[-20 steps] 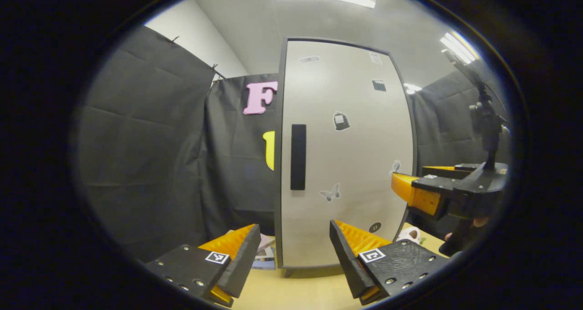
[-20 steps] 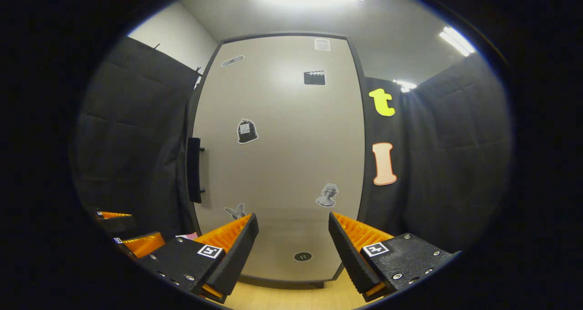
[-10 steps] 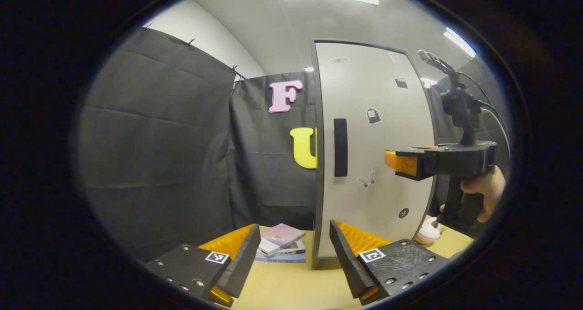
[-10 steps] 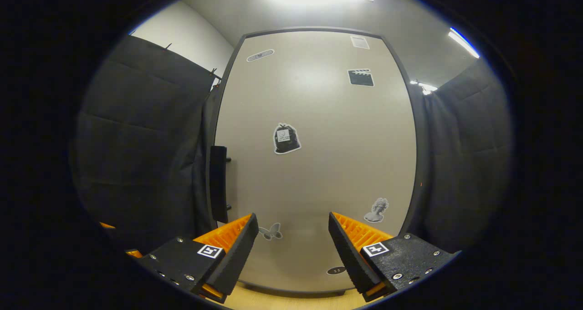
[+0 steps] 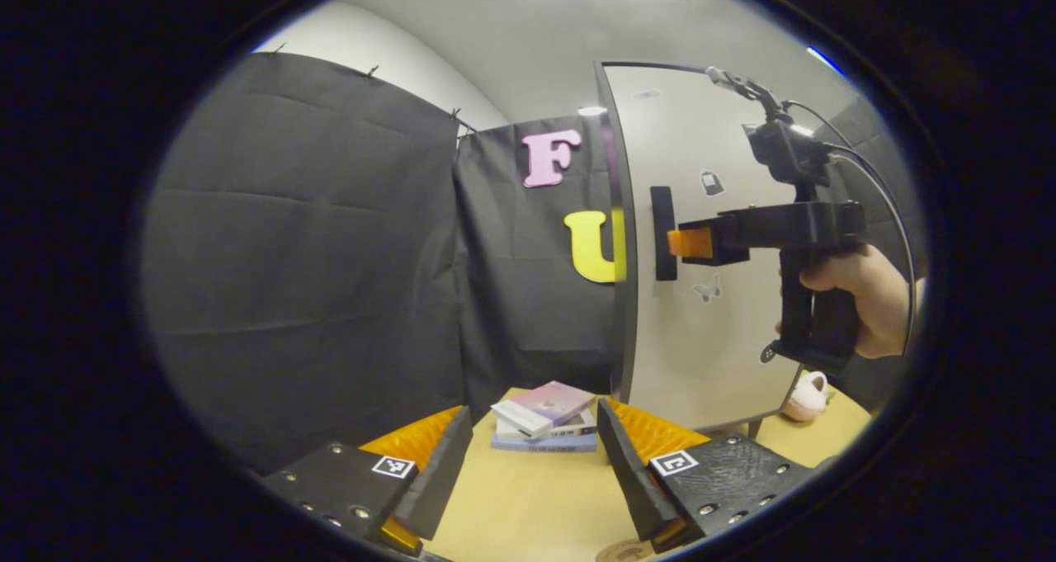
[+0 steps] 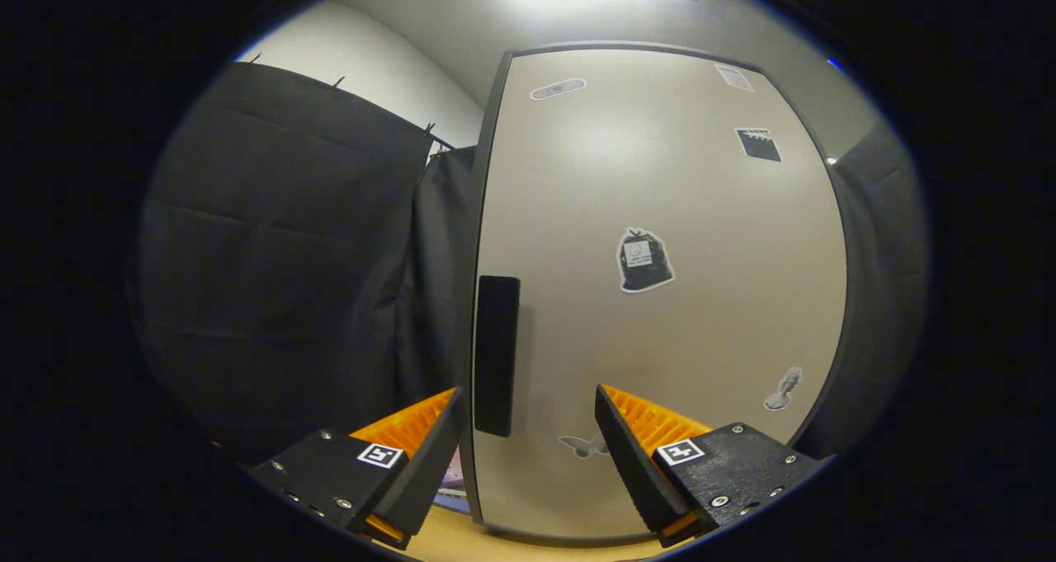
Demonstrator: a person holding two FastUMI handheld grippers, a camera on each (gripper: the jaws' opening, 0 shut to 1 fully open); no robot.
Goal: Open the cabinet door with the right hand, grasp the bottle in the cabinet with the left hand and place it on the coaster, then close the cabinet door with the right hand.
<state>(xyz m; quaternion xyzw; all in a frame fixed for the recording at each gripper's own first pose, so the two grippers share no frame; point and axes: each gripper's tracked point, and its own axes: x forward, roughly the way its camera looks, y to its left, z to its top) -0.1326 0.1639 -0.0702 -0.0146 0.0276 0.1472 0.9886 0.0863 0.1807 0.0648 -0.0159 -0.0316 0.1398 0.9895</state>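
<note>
Handle (image 6: pixel 497 354) of the cabinet door (image 6: pixel 660 298) had drifted from the nine o'clock edge of the right gripper view to just above the gap between the spread fingers of the right gripper (image 6: pixel 528 455), which had closed in on it over the last second, jaws wide and empty. In the left gripper view that tool's tip stood at the handle near two o'clock, contact uncertain. The left gripper (image 5: pixel 535 463) hung open and empty over the table (image 5: pixel 528 504), books (image 5: pixel 543 417) at twelve; door shut, so presumably the bottle sat unseen behind it.
</note>
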